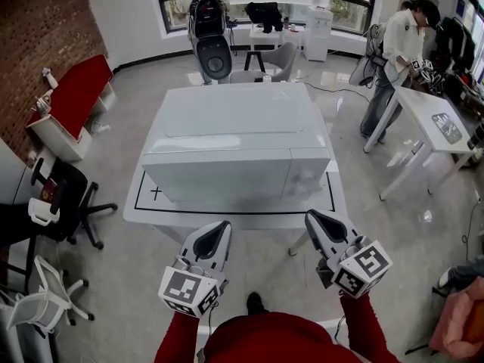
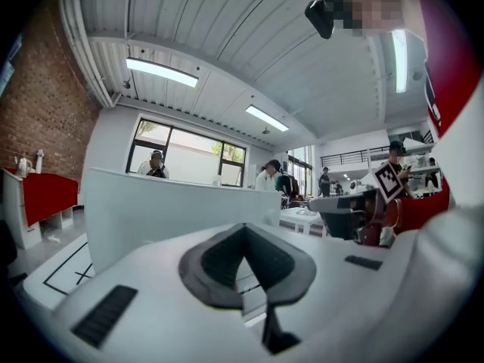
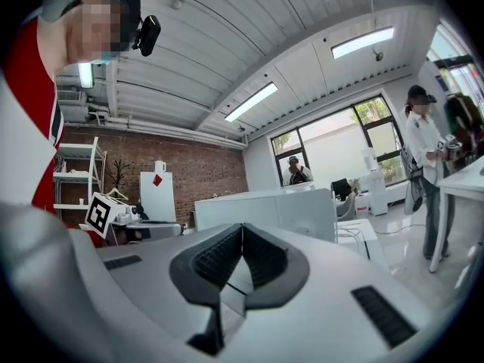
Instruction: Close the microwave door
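Your left gripper [image 1: 218,230] sat low in the head view, at about 7 o'clock, with its marker cube toward you and your red sleeve [image 1: 178,339] behind it. Its two jaws were pressed together and nothing was between them. It pointed toward the near edge of the white table [image 1: 149,212] and was apart from it.

At the centre of the view, near 12 o'clock from both tools, the microwave [image 1: 234,119] stood on that table, inside a black outline drawn on the top. Its door [image 1: 215,176] faced you and lay flush with the front of the box, so it looked closed.

Your right gripper [image 1: 317,220] was at about 5 o'clock, also clenched and empty, just in front of the table's near right corner.

Farther right, at 2 o'clock, a person [image 1: 397,59] stood beside a white desk [image 1: 435,123].
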The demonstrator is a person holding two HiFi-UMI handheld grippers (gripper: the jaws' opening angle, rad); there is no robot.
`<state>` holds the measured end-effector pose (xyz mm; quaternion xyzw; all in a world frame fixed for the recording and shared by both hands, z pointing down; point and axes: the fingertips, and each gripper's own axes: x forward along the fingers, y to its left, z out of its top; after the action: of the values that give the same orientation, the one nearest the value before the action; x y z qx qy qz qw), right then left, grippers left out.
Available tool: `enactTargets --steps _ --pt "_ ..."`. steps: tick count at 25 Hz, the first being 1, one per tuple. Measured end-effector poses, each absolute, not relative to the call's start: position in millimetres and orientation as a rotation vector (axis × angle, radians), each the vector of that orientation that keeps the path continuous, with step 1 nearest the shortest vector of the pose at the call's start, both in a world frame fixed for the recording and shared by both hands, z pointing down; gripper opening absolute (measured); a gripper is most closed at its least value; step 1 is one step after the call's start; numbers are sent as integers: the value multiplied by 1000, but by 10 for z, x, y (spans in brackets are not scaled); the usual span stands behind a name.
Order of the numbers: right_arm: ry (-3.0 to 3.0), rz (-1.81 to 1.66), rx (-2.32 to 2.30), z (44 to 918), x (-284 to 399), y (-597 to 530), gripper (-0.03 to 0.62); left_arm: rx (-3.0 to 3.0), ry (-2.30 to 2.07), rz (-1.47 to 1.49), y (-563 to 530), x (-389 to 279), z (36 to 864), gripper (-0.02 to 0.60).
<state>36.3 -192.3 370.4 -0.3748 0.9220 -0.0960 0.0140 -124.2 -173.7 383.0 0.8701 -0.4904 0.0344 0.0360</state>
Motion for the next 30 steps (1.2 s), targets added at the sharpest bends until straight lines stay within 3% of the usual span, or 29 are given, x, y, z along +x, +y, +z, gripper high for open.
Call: enactTargets --steps 30 --pt "2860 -350 -1222 3997 478 -1455 13 2628 -1527 47 -1250 -1414 3847 9"
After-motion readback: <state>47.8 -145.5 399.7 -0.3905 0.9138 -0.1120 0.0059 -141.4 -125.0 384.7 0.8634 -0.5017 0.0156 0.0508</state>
